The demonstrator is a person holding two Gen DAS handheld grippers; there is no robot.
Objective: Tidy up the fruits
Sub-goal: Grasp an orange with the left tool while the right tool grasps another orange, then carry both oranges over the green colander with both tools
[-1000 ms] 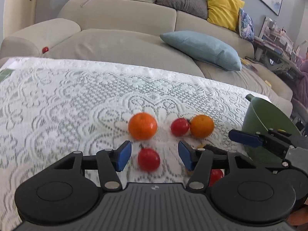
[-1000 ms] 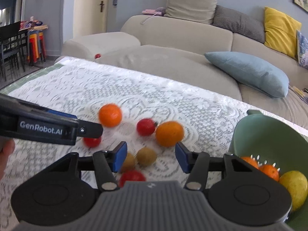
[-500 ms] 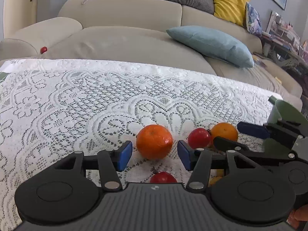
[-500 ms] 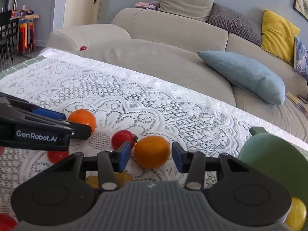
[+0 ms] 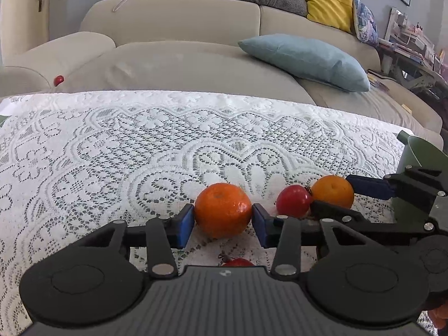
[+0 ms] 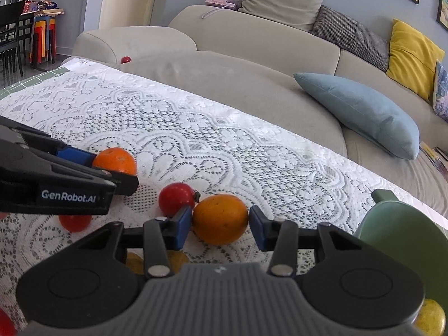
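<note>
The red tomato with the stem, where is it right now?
The red tomato lies on the lace tablecloth between the two oranges, touching the yellower orange just left of it in the right wrist view.

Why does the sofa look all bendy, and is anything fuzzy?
Left wrist view: the fisheye lens bows the sofa and darkens the corners; the orange is sharp. Right wrist view: same curving, the cloth edge slants, nothing blurred.

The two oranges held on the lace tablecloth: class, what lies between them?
A red tomato lies between the deeper orange and the paler orange, right beside the paler one. The right wrist view shows this, and so does the left.
</note>
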